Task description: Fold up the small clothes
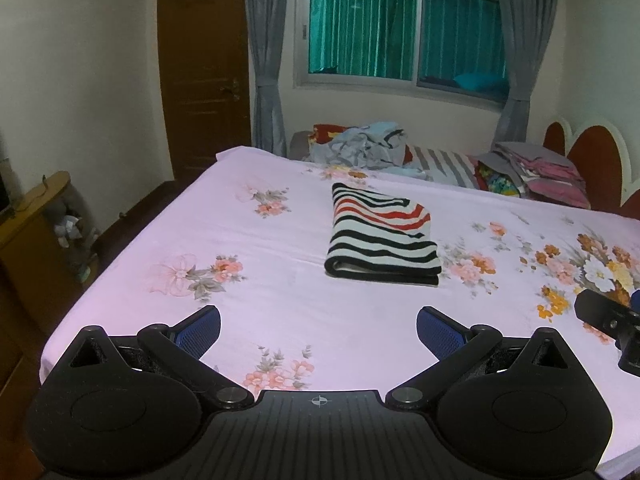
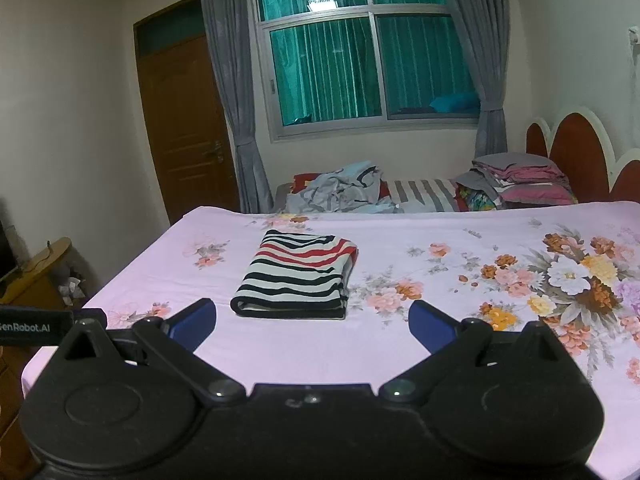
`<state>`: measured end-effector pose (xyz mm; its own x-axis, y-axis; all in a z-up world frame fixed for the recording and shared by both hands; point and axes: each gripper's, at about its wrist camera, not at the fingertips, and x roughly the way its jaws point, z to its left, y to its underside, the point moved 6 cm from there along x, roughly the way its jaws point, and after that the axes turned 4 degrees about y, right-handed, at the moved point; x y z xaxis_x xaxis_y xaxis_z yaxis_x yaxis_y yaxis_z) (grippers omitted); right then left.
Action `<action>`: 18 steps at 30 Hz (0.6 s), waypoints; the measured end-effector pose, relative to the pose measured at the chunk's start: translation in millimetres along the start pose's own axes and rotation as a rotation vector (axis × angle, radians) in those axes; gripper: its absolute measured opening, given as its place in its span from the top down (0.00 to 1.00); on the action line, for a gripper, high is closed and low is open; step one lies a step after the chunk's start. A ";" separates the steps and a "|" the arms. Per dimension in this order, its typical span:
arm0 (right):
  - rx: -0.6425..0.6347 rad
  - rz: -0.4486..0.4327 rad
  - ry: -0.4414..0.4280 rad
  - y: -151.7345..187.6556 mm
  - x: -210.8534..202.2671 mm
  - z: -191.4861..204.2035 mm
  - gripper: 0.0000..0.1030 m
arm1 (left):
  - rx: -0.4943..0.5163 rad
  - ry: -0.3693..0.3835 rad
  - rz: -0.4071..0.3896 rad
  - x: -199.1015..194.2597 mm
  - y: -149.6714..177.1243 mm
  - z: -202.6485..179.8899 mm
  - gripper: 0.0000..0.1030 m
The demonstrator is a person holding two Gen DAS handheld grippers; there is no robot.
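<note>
A striped garment (image 1: pixel 382 236) in black, white and red lies folded into a thick rectangle on the pink floral bed sheet (image 1: pixel 260 272); the right wrist view shows the same garment (image 2: pixel 298 276) left of centre. My left gripper (image 1: pixel 318 330) hangs open over the near part of the bed, short of the garment, with nothing between its blue pads. My right gripper (image 2: pixel 312 326) is open too, just in front of the folded garment and holding nothing. The right gripper's black body (image 1: pixel 612 320) shows at the right edge of the left wrist view.
A heap of unfolded grey and light-blue clothes (image 2: pixel 344 192) lies at the far side of the bed, beside a stack of folded pink and grey linen (image 2: pixel 520 184) by the red headboard (image 2: pixel 576 152). A wooden cabinet (image 1: pixel 28 232) stands left of the bed. A door and a curtained window are behind.
</note>
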<state>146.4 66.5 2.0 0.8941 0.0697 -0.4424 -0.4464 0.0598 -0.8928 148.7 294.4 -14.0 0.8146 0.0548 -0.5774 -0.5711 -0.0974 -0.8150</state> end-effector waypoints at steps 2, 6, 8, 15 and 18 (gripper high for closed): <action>-0.001 0.002 -0.001 -0.2 0.9 0.3 0.00 | 0.000 0.000 0.002 1.3 -0.4 0.3 0.00; 0.000 0.002 -0.004 -0.4 1.2 0.0 0.00 | -0.001 0.001 0.003 1.7 -0.6 0.1 0.00; -0.002 0.003 -0.005 -0.6 1.6 -0.1 0.00 | -0.001 0.001 0.003 2.6 -0.8 -0.8 0.00; 0.000 0.008 -0.013 -0.8 3.2 -0.8 0.00 | -0.002 0.002 0.005 3.1 -0.5 -1.6 0.00; 0.004 0.010 -0.015 -0.5 4.4 -1.7 0.00 | 0.000 0.002 0.008 3.8 0.7 -4.4 0.00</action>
<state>150.6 65.1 0.3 0.8888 0.0849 -0.4504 -0.4559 0.0627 -0.8878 151.8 290.2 -16.5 0.8104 0.0517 -0.5836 -0.5774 -0.0978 -0.8105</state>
